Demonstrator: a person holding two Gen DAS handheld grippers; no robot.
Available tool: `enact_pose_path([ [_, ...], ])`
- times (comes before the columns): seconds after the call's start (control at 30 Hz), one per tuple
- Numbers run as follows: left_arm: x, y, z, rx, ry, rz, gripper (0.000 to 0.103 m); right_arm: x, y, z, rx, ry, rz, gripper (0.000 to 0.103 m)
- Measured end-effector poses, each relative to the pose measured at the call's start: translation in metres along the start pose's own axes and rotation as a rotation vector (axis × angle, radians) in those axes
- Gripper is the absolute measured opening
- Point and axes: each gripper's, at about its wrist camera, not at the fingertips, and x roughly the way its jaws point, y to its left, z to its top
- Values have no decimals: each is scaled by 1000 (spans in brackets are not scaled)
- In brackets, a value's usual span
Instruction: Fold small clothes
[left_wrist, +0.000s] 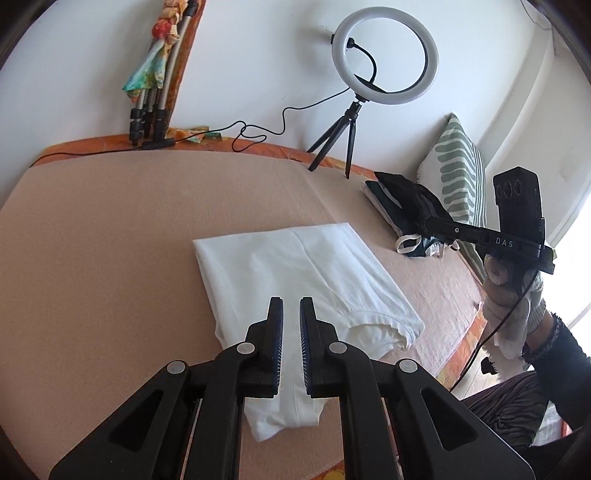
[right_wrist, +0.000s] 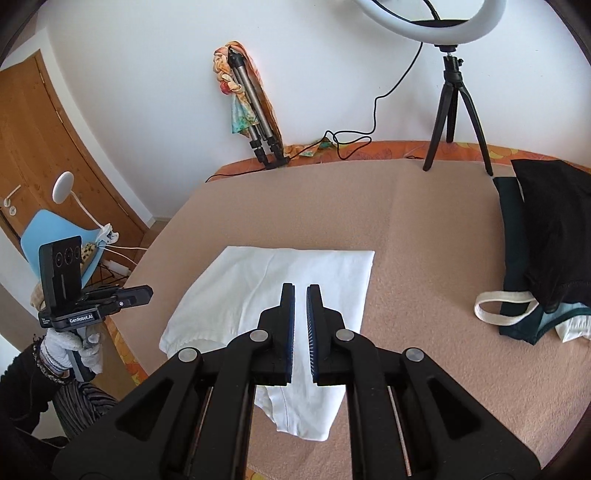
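White shirt (left_wrist: 295, 295) folded flat mid-blanket (left_wrist: 110, 240), dark pile (left_wrist: 406, 203) at 2 o'clock — soft, light, limp, so pinch doubled hem corners; left gripper (left_wrist: 291, 314) and right gripper (right_wrist: 301, 301) both nearly closed, empty — hovering above it.

you are working in a home bedroom, set up for filming. you are facing a bed (right_wrist: 424, 221) covered by a tan blanket, an orange patterned sheet peeking out at its edges. at the bed's far edge a ring light (left_wrist: 386, 59) is standing on a small tripod, and a striped cushion (left_wrist: 456, 177) is leaning against the white wall. left of the bed a wooden door (right_wrist: 40, 147) is showing.
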Motion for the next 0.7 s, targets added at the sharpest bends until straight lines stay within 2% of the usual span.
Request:
enact_pose_path([
  [0.2, 46, -2, 32, -28, -2, 9, 8, 61, 22, 23, -45, 69, 38, 7],
  [0.33, 77, 10, 34, -53, 49, 37, 8, 108, 24, 24, -60, 139, 16, 7],
  [0.43, 96, 24, 28, -65, 86, 91, 8, 134, 18, 20, -62, 178, -5, 7],
  [0.57, 110, 43, 19, -106, 121, 116, 7, 155, 0, 14, -11, 218, 13, 7],
  [0.7, 105, 41, 16, -59, 110, 131, 8, 155, -26, 11, 94, 225, 102, 7],
])
